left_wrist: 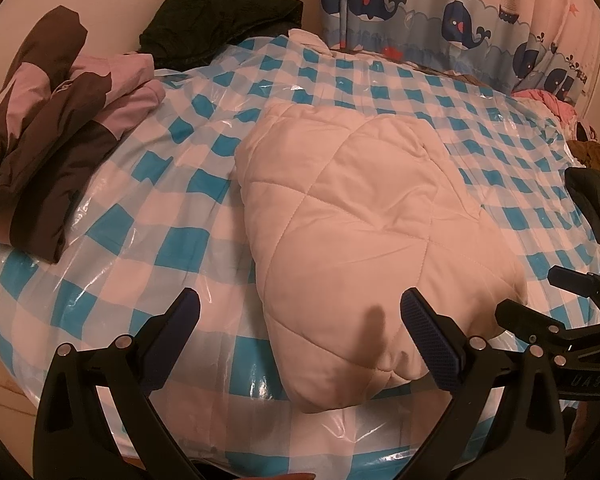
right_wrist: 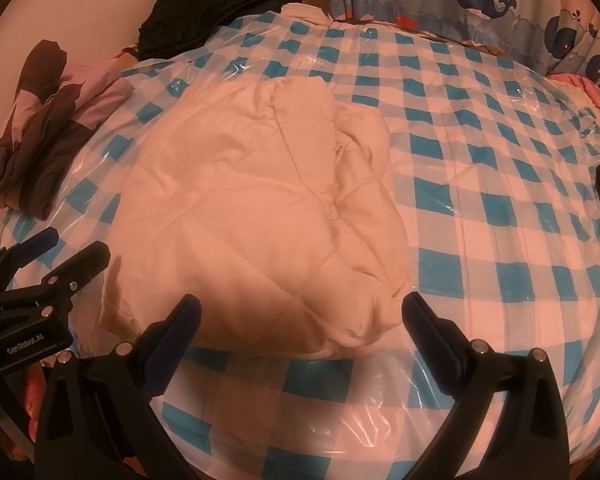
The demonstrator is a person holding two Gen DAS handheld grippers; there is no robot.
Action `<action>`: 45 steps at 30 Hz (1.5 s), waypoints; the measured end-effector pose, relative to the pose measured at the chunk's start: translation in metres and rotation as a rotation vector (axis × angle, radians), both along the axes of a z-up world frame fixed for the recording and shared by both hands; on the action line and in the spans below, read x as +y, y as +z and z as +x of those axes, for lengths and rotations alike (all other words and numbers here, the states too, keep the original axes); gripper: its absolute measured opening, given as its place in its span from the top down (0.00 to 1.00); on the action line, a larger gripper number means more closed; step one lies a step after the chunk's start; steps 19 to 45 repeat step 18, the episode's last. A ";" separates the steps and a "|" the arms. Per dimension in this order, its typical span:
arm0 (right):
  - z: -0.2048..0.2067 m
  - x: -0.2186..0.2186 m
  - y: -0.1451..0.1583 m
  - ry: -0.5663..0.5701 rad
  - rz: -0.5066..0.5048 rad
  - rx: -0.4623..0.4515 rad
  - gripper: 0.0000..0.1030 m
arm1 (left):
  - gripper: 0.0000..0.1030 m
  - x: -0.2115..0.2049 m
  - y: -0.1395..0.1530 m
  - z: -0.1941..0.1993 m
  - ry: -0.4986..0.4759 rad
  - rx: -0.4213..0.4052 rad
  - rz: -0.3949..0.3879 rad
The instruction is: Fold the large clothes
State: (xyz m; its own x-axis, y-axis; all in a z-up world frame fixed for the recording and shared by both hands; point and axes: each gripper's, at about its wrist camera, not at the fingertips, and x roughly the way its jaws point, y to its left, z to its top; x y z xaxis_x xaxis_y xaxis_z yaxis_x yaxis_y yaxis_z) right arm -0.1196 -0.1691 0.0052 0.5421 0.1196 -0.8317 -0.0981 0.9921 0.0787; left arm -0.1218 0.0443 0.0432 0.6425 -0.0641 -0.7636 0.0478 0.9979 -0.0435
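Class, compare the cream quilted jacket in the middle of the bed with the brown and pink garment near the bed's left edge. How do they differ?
The cream quilted jacket is one pale colour; the brown and pink garment has two contrasting colours. The jacket is puffy with diamond stitching; the brown and pink garment shows no quilting. The jacket lies mid-bed, nearest both open tools; the other sits off to the side. Both are folded and rest on the plastic-covered checked sheet.

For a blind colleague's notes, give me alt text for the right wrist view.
A folded cream quilted jacket lies on a blue-and-white checked bed cover, just beyond the open right hand-held gripper. The left hand-held gripper shows at the left edge, with brown-and-pink and black clothes behind.
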 end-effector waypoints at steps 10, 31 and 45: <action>-0.006 0.011 0.000 -0.007 0.025 -0.013 0.06 | 0.06 -0.007 0.006 -0.023 -0.034 -0.148 -0.011; -0.020 0.031 0.000 -0.019 0.028 -0.019 0.06 | 0.06 -0.002 0.005 -0.017 -0.004 -0.083 -0.009; -0.020 0.031 0.000 -0.019 0.028 -0.019 0.06 | 0.06 -0.002 0.005 -0.017 -0.004 -0.083 -0.009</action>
